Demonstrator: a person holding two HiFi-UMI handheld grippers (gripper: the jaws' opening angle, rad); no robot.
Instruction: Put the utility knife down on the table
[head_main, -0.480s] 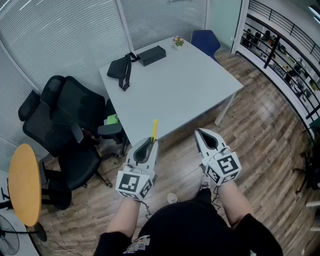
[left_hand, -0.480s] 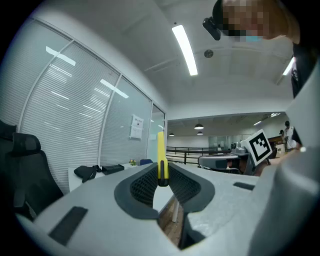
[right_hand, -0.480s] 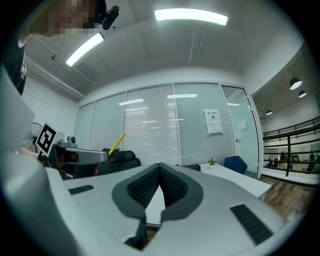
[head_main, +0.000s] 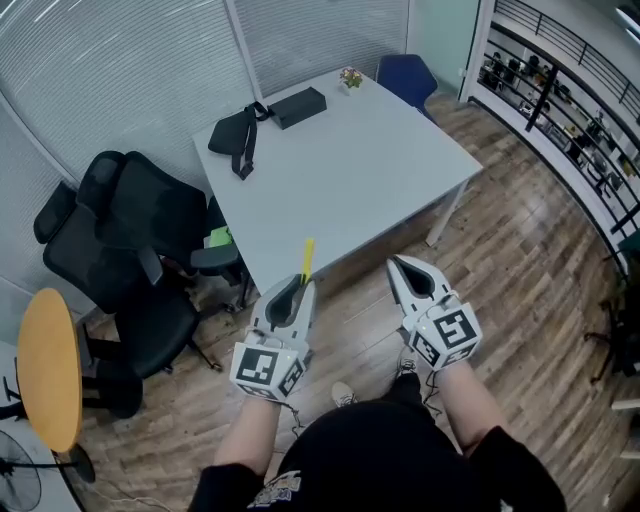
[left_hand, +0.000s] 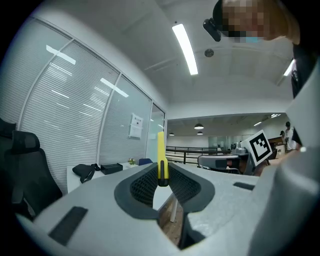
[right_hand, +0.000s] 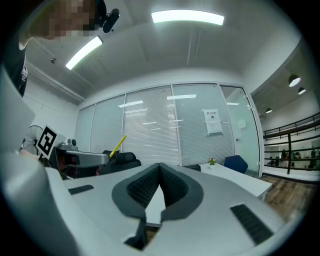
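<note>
My left gripper (head_main: 302, 282) is shut on a yellow utility knife (head_main: 308, 259), whose slim body sticks out past the jaw tips toward the white table (head_main: 360, 170). In the left gripper view the knife (left_hand: 160, 159) stands upright, pinched between the dark pads. My right gripper (head_main: 397, 265) is held level beside it, shut with nothing between its pads; its tips (right_hand: 159, 165) meet in the right gripper view. From that view the knife (right_hand: 118, 145) shows as a slanted yellow stick at the left. Both grippers hover over the wooden floor just short of the table's near edge.
A black bag (head_main: 236, 137), a black box (head_main: 296, 106) and a small flower pot (head_main: 350, 78) sit at the table's far end. Black office chairs (head_main: 130, 240) stand to the left, a blue chair (head_main: 408, 78) behind the table, and a round yellow table (head_main: 48, 367) at far left.
The view has shifted slightly, so the table sits a little to the left. Both grippers hold the same places and the knife stays gripped.
</note>
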